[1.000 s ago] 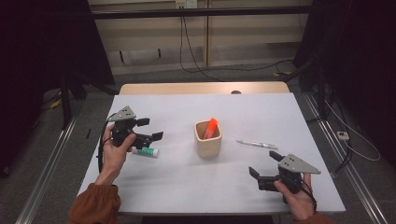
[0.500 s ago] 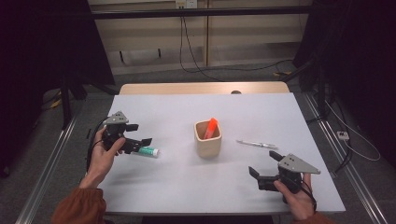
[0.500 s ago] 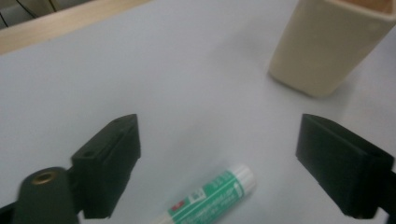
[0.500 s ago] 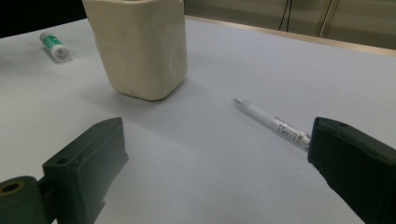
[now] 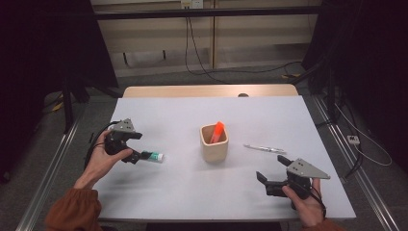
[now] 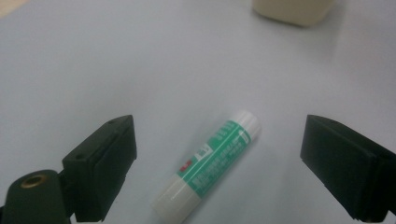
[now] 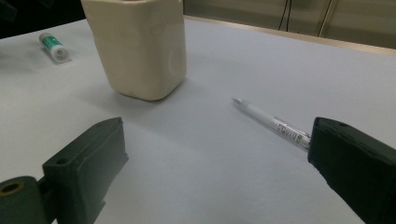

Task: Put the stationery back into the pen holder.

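Jaws of the left gripper (image 6: pixel 215 158) stand wide apart and have just been opening further, with a green and white glue stick (image 6: pixel 209 164) lying flat on the table (image 5: pixel 183 192) between them, untouched by either pad. That straddle suggests a pick-up is being lined up. In the high view the left gripper (image 5: pixel 136 155) sits low at the table's left side, angled toward the glue stick (image 5: pixel 154 156), which lies just past its tips.

At the table's centre stands a cream cup (image 5: pixel 214 143), upright, with an orange marker (image 5: pixel 217 131) leaning inside it. It looks like the place where loose items are collected.

Right of the cup lies a white pen (image 5: pixel 263 148), flat on the table. Nearer the person, the right gripper (image 5: pixel 273 172) rests low, its jaws apart and holding nothing, apparently waiting.

The left gripper view shows the stick's printed label and the clear gaps on both sides of it, which the high view cannot resolve. The right gripper view shows the pen (image 7: pixel 273 122) running toward one jaw, and the cup (image 7: pixel 139 46) from the side. The high view alone reveals the marker inside the cup.
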The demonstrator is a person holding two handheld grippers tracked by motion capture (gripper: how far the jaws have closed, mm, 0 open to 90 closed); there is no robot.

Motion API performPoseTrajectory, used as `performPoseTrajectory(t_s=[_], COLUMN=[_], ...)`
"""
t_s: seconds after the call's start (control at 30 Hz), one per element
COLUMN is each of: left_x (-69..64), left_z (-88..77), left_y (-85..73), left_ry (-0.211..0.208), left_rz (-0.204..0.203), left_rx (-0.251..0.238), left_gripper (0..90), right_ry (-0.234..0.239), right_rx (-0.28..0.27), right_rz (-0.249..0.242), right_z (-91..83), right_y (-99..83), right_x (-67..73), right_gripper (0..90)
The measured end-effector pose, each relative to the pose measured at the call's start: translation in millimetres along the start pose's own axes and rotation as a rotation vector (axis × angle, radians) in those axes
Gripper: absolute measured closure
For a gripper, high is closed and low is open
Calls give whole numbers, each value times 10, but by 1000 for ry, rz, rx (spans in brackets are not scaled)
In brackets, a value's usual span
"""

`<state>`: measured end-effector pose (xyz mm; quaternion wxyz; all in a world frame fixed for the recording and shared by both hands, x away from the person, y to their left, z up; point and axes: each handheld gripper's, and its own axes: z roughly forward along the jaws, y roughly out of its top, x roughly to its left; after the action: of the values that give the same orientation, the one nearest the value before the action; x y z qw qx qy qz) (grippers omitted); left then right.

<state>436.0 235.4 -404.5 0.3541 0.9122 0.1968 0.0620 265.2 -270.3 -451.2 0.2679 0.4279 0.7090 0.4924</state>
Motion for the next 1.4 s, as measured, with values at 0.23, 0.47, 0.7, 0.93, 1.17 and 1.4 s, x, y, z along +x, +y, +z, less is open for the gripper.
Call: performPoseTrajectory(t_s=[0.23,0.47,0.7,0.93,1.17,1.4], left_x=[78,73,125,175,161,132], left_z=[90,171,255,311,331,332], left_y=[-59,-43,-68,-104,-95,-80], left_ry=[-28,-61,-59,-49,-74,-92], left_rz=[38,110,136,131,136,139], left_rx=[73,159,227,277,297,312], left_gripper=[111,195,295,418,528,647], right_ry=[1,1,0,1,1,0], right_rx=[0,3,1,0,0,1], right_rz=[1,1,1,-2,-2,-3], right_z=[2,5,1,2,2,1], right_y=[0,-1,0,-1,-1,-1], right_x=[-2,-2,-2,-3,-3,0], right_gripper=[40,41,40,41,40,40])
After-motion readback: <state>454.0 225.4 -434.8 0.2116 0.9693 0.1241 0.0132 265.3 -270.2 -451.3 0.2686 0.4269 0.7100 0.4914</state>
